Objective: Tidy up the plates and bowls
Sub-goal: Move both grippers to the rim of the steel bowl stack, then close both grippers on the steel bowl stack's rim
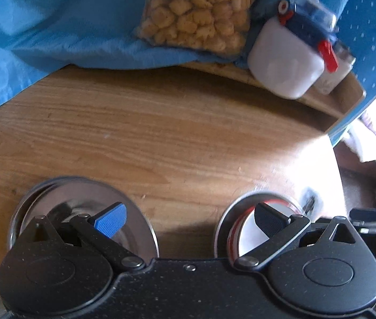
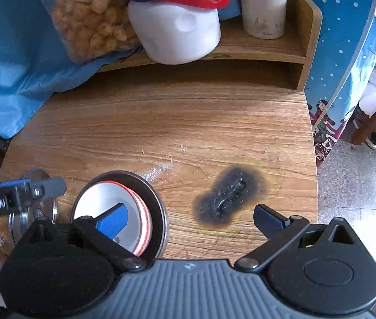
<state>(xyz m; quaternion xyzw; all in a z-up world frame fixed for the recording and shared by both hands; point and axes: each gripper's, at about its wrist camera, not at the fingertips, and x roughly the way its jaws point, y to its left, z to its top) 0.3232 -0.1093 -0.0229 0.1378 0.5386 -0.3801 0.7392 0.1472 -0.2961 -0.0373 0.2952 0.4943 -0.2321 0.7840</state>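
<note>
In the left wrist view a shiny steel bowl [image 1: 134, 220] sits under my left finger and a steel bowl [image 1: 230, 220] holding a white red-rimmed dish [image 1: 249, 228] sits under my right finger. My left gripper [image 1: 188, 220] is open and empty above the wood between them. In the right wrist view the steel bowl [image 2: 158, 207] with the white dish [image 2: 103, 202] lies low left, the other steel bowl [image 2: 37, 178] further left under the left gripper. My right gripper [image 2: 190, 220] is open and empty, its blue finger over the dish.
A wooden table [image 2: 174, 133] carries a black burn mark [image 2: 228, 199]. On the back shelf [image 2: 267, 50] stand a white jug with red handle [image 2: 180, 29], a white flask [image 2: 263, 8] and a bag of snacks [image 2: 92, 18]. Blue cloth [image 2: 15, 61] hangs left.
</note>
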